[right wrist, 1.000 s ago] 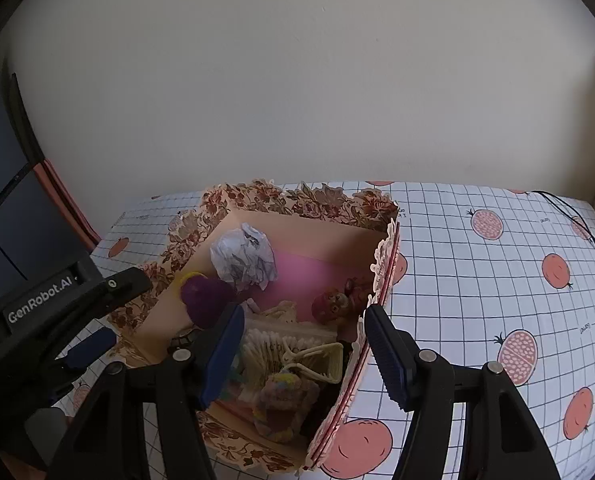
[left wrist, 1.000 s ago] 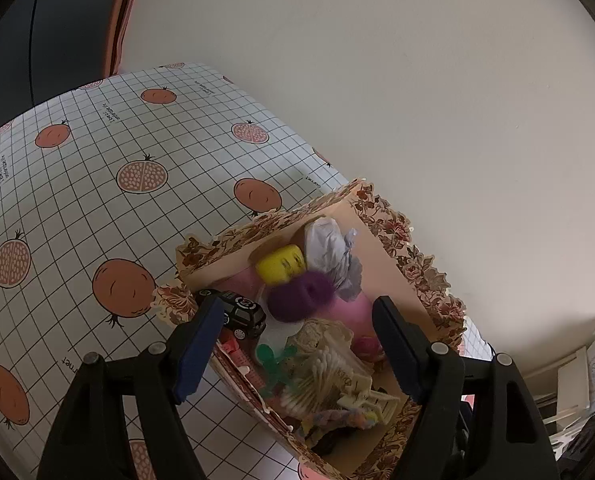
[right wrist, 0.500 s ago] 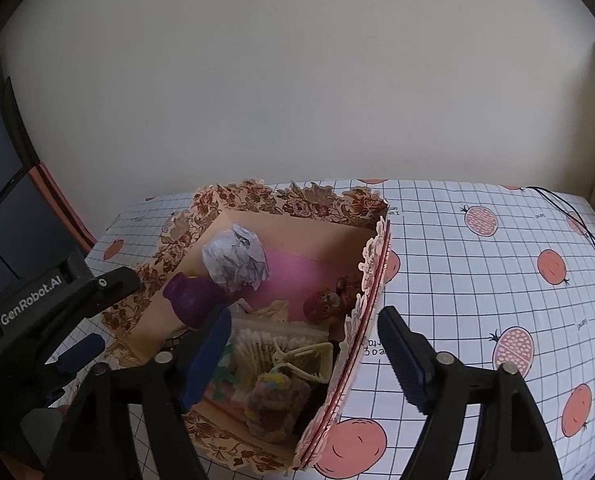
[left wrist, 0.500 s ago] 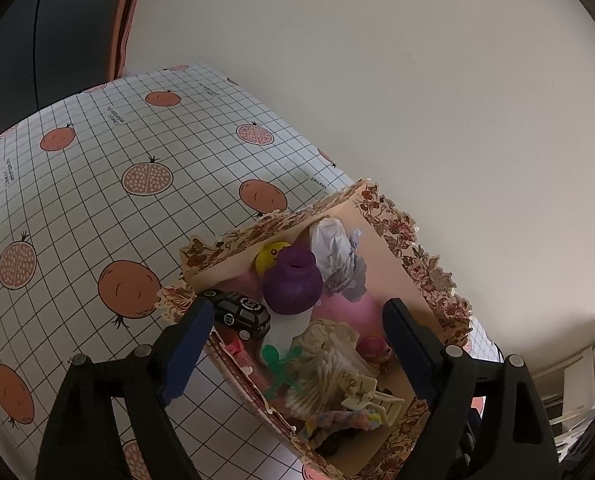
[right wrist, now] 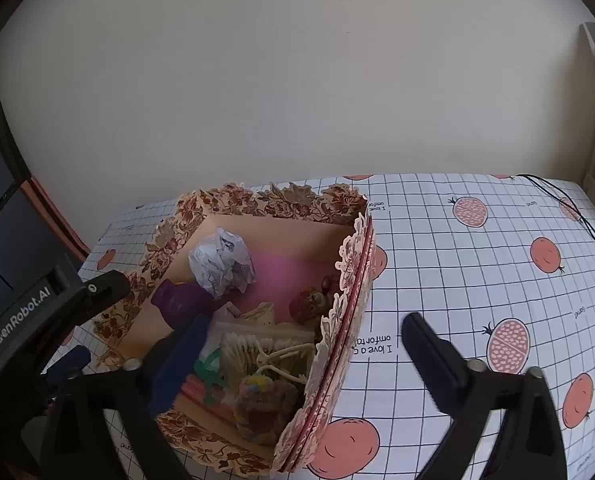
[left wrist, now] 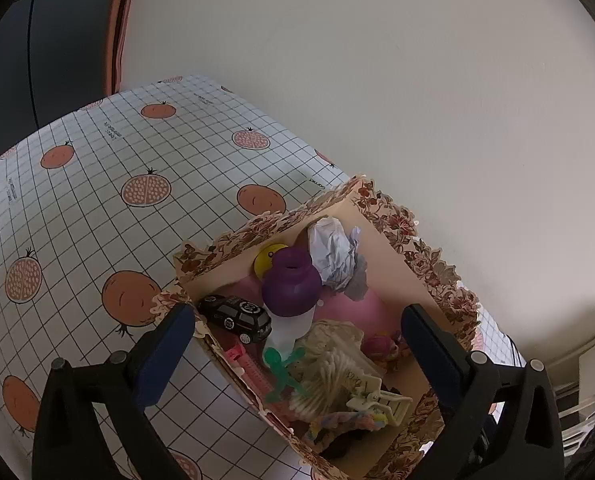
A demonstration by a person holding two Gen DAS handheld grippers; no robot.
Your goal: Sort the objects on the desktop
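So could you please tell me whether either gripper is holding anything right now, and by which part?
Nothing is held: the left gripper and right gripper both hang open over the floral box.

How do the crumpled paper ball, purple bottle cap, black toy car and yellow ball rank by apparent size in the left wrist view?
1-2. crumpled paper ball and purple bottle cap, too alike to rank
3. black toy car
4. yellow ball, mostly hidden behind the cap

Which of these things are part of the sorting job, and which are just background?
Job:
floral box
purple-capped bottle
crumpled paper
toy car
cotton swabs
green figure
cream hair clip

Lying about:
fruit-print tablecloth
black cable
wall
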